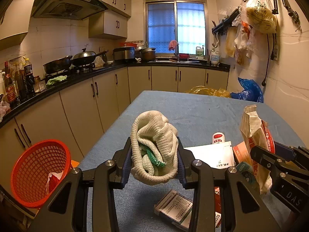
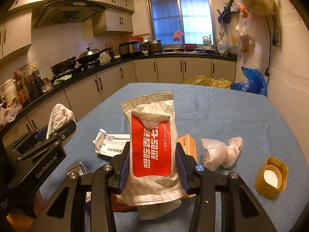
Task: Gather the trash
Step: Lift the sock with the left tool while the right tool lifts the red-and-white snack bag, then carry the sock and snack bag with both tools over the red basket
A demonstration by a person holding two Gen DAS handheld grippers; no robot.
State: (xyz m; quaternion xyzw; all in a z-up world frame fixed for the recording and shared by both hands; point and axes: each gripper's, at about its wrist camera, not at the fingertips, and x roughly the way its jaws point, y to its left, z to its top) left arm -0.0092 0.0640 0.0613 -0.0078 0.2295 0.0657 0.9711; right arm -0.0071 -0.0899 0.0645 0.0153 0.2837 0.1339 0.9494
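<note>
My left gripper (image 1: 154,160) is shut on a crumpled white knit cloth (image 1: 154,145) with a green patch, held above the blue table (image 1: 193,112). My right gripper (image 2: 152,160) is shut on a red-and-white wet wipe packet (image 2: 152,145), held upright above the table; the packet also shows in the left wrist view (image 1: 255,141). A red mesh basket (image 1: 38,172) with a scrap inside sits left of the table. Small boxes (image 1: 173,208), a white paper (image 1: 214,154), a knotted plastic bag (image 2: 222,152) and a yellow cap (image 2: 271,176) lie on the table.
Kitchen cabinets and a black counter (image 1: 81,77) with pans and bottles run along the left and back. Yellow (image 1: 208,91) and blue plastic bags (image 1: 249,90) sit beyond the table's far right corner. Bags hang on the right wall (image 1: 258,15).
</note>
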